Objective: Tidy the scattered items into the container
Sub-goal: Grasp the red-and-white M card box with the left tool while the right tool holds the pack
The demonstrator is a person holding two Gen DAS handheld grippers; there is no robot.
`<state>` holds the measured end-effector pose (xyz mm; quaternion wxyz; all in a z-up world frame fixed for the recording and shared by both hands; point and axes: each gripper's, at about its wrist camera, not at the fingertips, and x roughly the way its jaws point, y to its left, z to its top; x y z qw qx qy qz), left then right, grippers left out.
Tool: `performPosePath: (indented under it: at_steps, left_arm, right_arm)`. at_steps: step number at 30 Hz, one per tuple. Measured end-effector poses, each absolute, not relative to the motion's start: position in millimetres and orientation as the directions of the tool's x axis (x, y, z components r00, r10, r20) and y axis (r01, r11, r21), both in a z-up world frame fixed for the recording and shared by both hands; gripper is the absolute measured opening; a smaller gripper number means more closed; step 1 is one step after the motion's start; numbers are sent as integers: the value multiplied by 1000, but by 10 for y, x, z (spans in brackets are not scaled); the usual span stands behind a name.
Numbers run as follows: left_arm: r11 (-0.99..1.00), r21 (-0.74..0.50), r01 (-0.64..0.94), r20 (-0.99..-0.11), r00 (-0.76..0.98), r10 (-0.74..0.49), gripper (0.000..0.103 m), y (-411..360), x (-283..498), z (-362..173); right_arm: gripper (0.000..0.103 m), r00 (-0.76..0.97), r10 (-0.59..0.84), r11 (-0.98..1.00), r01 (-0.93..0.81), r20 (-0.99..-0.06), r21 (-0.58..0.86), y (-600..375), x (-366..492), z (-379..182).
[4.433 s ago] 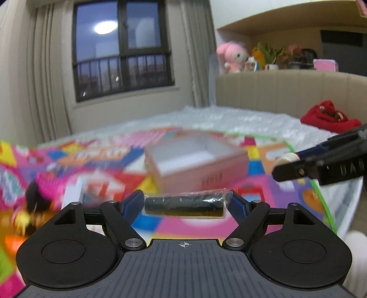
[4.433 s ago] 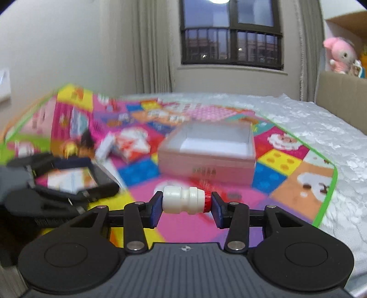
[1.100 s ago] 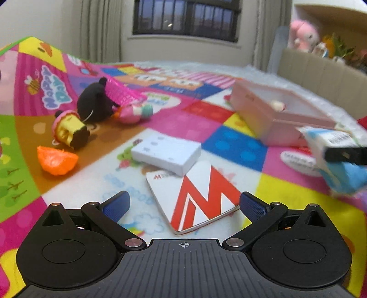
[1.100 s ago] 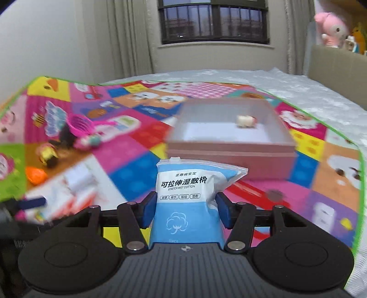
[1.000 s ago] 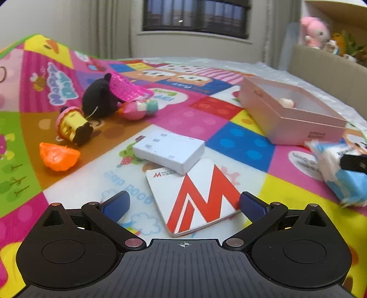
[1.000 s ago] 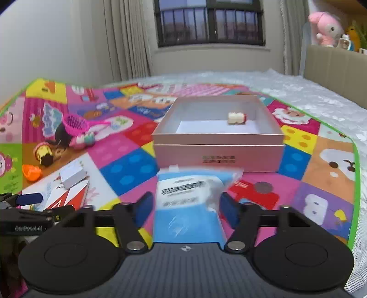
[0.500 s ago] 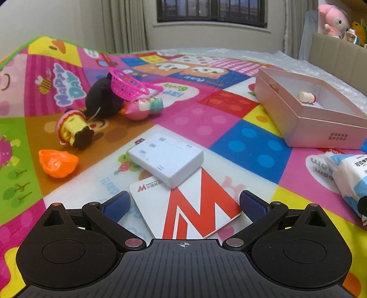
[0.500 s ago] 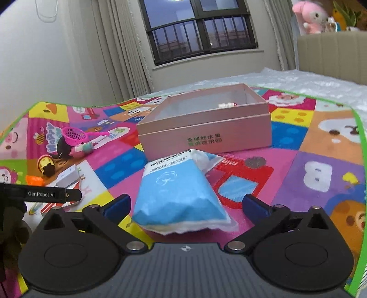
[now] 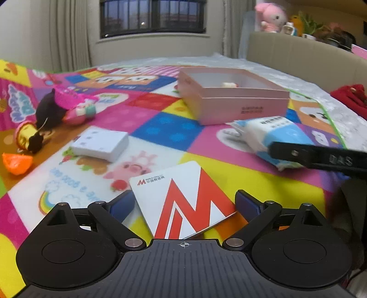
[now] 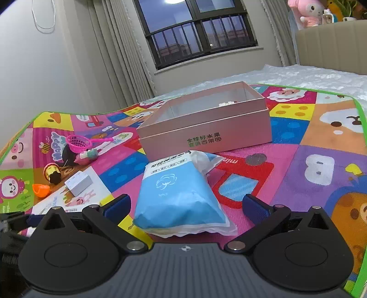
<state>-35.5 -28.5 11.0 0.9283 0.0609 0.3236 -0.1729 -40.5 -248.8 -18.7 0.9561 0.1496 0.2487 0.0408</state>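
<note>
Covering the near surface is a play mat (image 10: pixel 298 146) of bright cartoon squares, spread over a white quilted bed (image 10: pixel 309 75); beyond it stand a beige headboard (image 9: pixel 298 55), pale curtains (image 10: pixel 110 57) and a dark barred window (image 10: pixel 197 29).

Left gripper (image 9: pixel 183 204): jaws closing, blue pads not yet pressing; a white card with a red M (image 9: pixel 181 194) lies flat on the mat between them, its near edge hidden under the gripper body.

Right gripper (image 10: pixel 185 206): fingers spread wide, touching nothing; a blue and white cotton-pad packet (image 10: pixel 179 194) lies on the mat between them, well clear of both pads. In the left wrist view the same packet (image 9: pixel 275 135) lies behind one black finger of the right gripper.

Just beyond the packet sits the pink box (image 10: pixel 206 128), open-topped, its printed side facing the right gripper; a small white item (image 9: pixel 229 84) rests inside, its form too small to make out.

To the left of the card, farther out, a white rectangular block (image 9: pixel 101 144) lies flat. Past it are an orange piece (image 9: pixel 17 162), a yellow and pink toy (image 9: pixel 27 137), a dark plush toy (image 9: pixel 49 110) and a pink toy net (image 10: pixel 79 143), clustered near the mat's left edge. A pink plush (image 9: pixel 270 16) sits on the shelf behind the headboard, and a red cloth (image 9: pixel 351 96) lies on the bed at right.
</note>
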Motion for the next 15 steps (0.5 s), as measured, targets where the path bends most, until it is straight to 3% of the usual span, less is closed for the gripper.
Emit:
performPosePath:
  at_steps: [2, 11, 15]
  left_arm:
    - [941, 0, 337, -613, 744, -266, 103, -273, -361, 77]
    - [962, 28, 270, -561, 801, -209, 103, -194, -477, 15]
    - [973, -16, 230, -549, 812, -201, 103, -54, -524, -10]
  right_arm:
    - [103, 869, 149, 955, -2, -472, 297, -2471, -392, -187]
    - [103, 817, 106, 992, -52, -567, 111, -2204, -336, -181]
    - [103, 782, 103, 995, -81, -615, 65, -2170, -293, -171]
